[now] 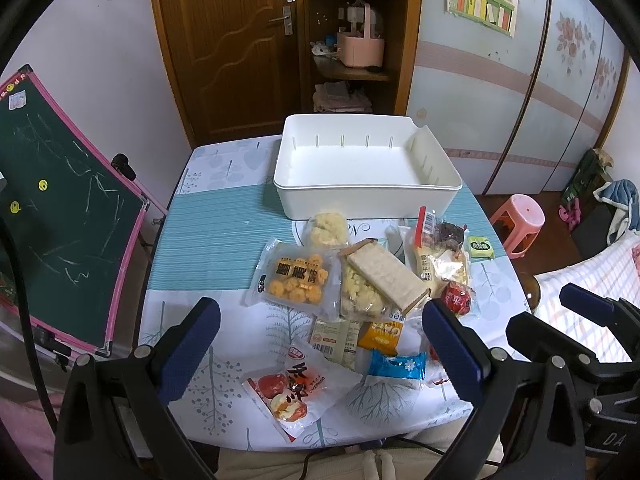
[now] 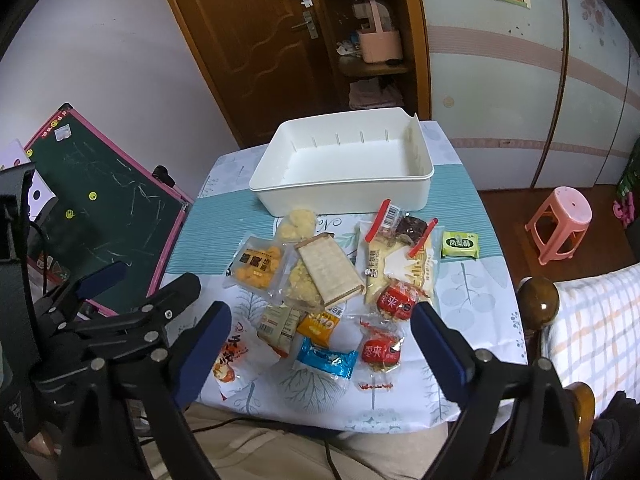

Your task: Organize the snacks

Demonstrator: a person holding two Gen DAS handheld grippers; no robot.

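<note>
The white bin (image 1: pixel 368 196) sits empty at the far end of the desk (image 1: pixel 208 224), its mouth up and ready to take whatever gets sorted. The snacks lie heaped in front of it, nearer the person: the orange puff bag (image 1: pixel 294 280), a wafer pack (image 1: pixel 384 274) resting on top of the pile, a blue packet (image 1: pixel 396 364) at the near edge. Nothing looks moved yet, I'd say. Both tools hover above the near edge. The left gripper (image 1: pixel 320 356) has its jaws wide apart, holding nothing; the right gripper (image 2: pixel 320 348) likewise gapes, touching nothing.
</note>
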